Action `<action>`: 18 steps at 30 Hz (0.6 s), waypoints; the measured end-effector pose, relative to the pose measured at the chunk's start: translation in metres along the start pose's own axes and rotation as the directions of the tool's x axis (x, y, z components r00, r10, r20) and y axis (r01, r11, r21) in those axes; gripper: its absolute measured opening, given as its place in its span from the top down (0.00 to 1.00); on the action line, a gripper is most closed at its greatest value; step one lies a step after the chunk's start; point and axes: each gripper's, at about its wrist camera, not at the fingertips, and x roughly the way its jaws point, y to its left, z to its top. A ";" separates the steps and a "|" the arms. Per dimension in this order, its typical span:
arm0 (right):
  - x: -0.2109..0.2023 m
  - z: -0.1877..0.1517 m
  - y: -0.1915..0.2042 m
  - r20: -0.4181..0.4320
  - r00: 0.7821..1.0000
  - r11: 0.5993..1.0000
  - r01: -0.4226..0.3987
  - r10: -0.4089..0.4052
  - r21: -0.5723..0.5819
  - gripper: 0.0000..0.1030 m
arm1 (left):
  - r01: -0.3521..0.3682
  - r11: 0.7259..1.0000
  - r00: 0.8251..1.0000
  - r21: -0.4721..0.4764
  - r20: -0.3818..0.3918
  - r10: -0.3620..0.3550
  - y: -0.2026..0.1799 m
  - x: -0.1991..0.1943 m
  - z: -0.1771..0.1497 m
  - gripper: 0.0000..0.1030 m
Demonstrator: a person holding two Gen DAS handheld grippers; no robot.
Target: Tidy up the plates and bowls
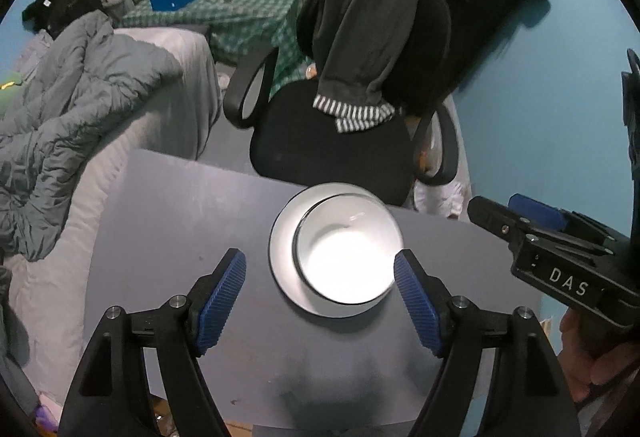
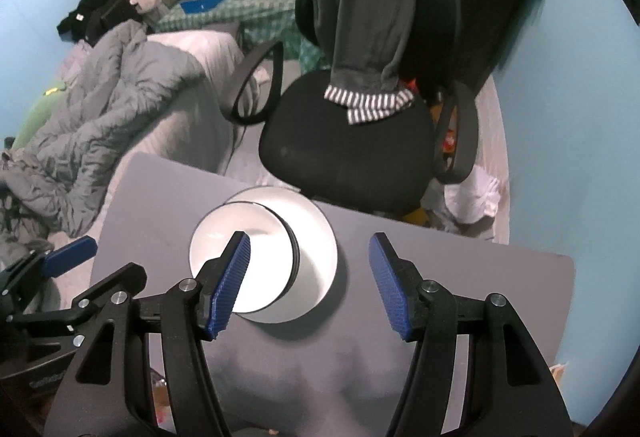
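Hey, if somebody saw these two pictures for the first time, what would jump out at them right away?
The bright white bowl sitting on a white plate, alone near the far edge of the grey table, draws the eye first. Next come the two open claws with blue ribbed pads, the left claw framing the bowl and the right claw beside it, neither holding anything. Behind the table stands a black office chair with a dark garment draped over its back.
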 end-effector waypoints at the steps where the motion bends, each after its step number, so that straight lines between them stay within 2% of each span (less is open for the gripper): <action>1: -0.005 0.001 -0.002 0.006 1.000 1.000 -0.002 0.003 -0.005 0.41 | -0.006 1.000 1.000 0.000 0.017 0.006 -0.004 -0.007 -0.001 0.22; 6: -0.032 0.000 -0.002 0.021 0.999 0.999 -0.046 0.047 -0.029 0.41 | 0.010 1.000 0.998 0.008 0.065 -0.011 -0.020 -0.032 0.000 0.21; 12: -0.059 -0.003 -0.005 0.057 0.998 0.998 -0.032 0.035 -0.056 0.41 | 0.018 1.000 0.994 0.017 0.110 -0.020 -0.037 -0.058 -0.001 0.20; 18: -0.083 -0.007 -0.012 0.105 0.994 0.999 -0.030 0.034 -0.046 0.41 | -0.002 1.000 0.988 0.012 0.154 0.001 -0.047 -0.078 -0.007 0.20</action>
